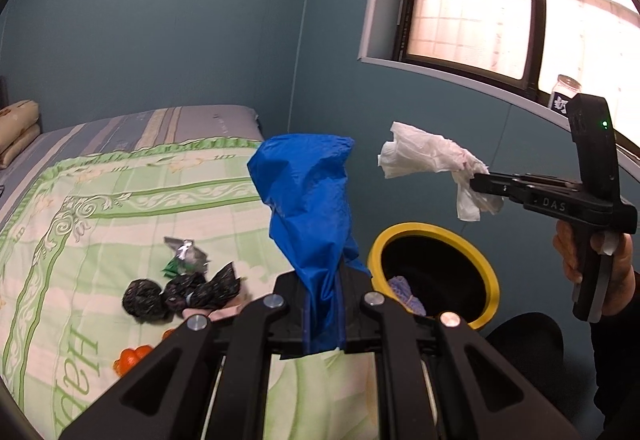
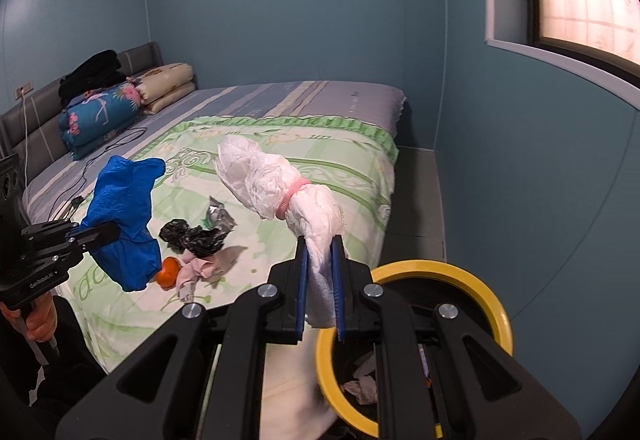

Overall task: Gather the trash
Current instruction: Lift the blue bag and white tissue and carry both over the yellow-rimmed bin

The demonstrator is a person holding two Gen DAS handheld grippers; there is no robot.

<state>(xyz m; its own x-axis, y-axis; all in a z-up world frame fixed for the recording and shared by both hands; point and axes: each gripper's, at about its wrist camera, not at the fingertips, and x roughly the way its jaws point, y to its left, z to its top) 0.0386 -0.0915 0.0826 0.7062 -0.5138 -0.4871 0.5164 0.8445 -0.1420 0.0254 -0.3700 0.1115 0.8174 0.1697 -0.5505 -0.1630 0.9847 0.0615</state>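
Note:
My left gripper (image 1: 322, 280) is shut on a crumpled blue plastic bag (image 1: 308, 200), which stands up above the bed's near edge. My right gripper (image 2: 320, 252) is shut on a white plastic bag (image 2: 264, 176) tied with a pink band. Both bags hang in the air beside a black bin with a yellow rim (image 2: 480, 272), which has some paper scraps inside. In the left wrist view the right gripper (image 1: 478, 184) holds the white bag (image 1: 424, 156) above the bin (image 1: 432, 230). On the green quilt lie black crumpled bags (image 2: 192, 236), a silver wrapper (image 2: 218, 218), an orange (image 2: 168, 272) and a pink cloth (image 2: 196, 272).
The bed (image 2: 320, 108) fills the middle, with folded quilts (image 2: 100, 112) and a pillow (image 2: 168, 84) at its head and a black cable (image 2: 92, 164) trailing over it. A window (image 1: 472, 0) with a jar (image 1: 566, 92) on its sill is on the right wall. A hand (image 1: 576, 252) grips the right handle.

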